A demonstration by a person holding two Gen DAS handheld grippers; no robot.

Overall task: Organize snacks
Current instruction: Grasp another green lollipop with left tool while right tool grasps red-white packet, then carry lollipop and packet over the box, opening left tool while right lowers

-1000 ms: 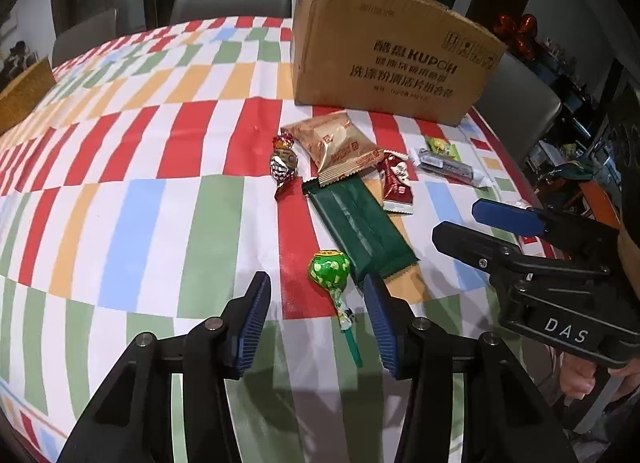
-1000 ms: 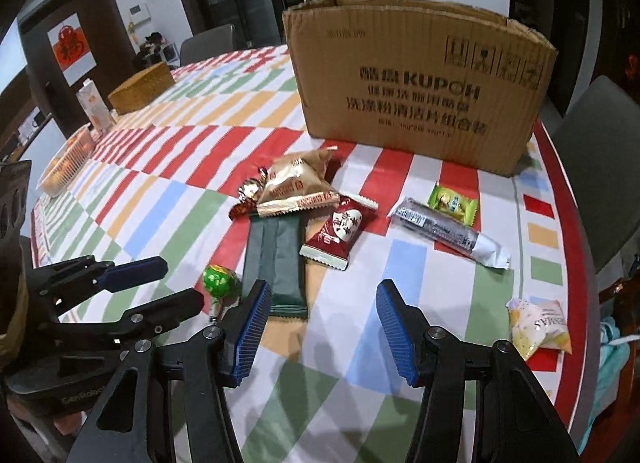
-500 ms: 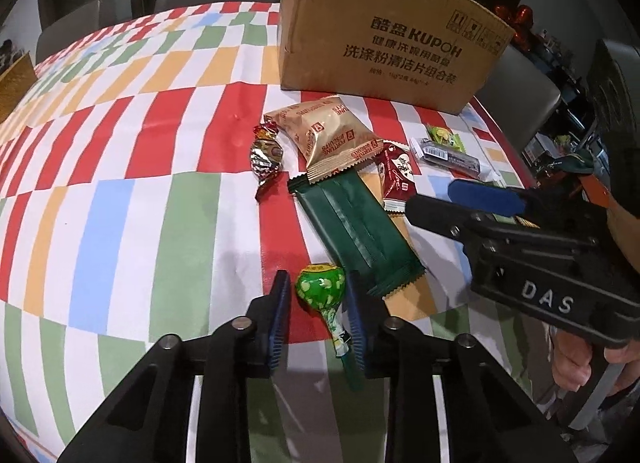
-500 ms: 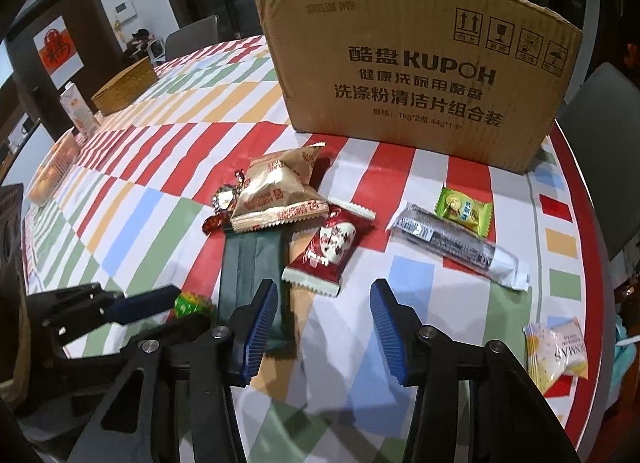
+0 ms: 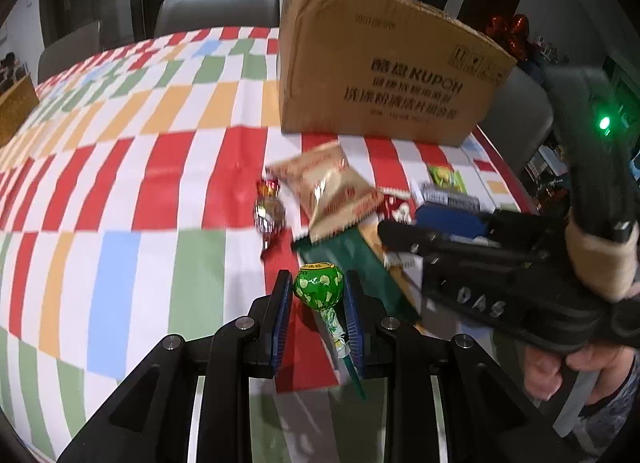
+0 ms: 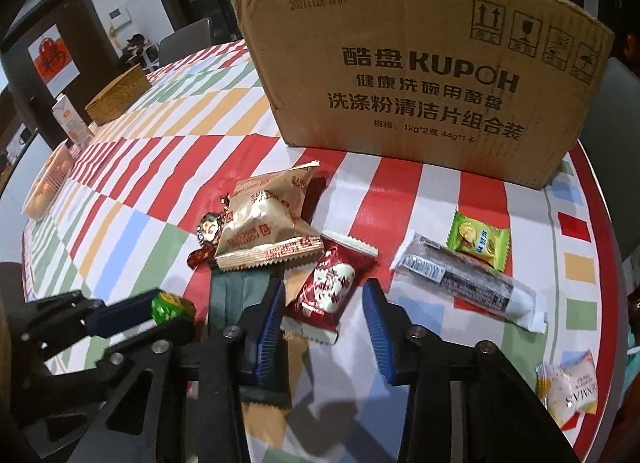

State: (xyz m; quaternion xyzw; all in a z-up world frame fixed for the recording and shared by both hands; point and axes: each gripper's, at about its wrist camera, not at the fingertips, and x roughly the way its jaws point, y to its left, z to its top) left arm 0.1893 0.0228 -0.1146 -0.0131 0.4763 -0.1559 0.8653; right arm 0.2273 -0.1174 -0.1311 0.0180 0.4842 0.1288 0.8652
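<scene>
My left gripper (image 5: pixel 316 287) is shut on the green lollipop (image 5: pixel 319 289), its stick trailing back between the fingers; the lollipop also shows in the right wrist view (image 6: pixel 173 307). My right gripper (image 6: pixel 325 299) is open, its blue pads on either side of a red-and-white snack packet (image 6: pixel 330 290) lying on the table. A gold biscuit bag (image 6: pixel 266 223), a dark green wrapper (image 5: pixel 360 267) and a foil candy (image 5: pixel 269 215) lie close by. The open cardboard box (image 6: pixel 420 79) stands behind them.
A grey bar packet (image 6: pixel 468 279), a green candy packet (image 6: pixel 480 241) and a pale packet (image 6: pixel 568 391) lie on the right of the checked tablecloth (image 5: pixel 120 191). A wicker basket (image 6: pixel 118 99) and chairs (image 5: pixel 218 11) stand at the far edge.
My left gripper closed on the green lollipop. My right gripper moved forward and narrowed around the red-and-white packet.
</scene>
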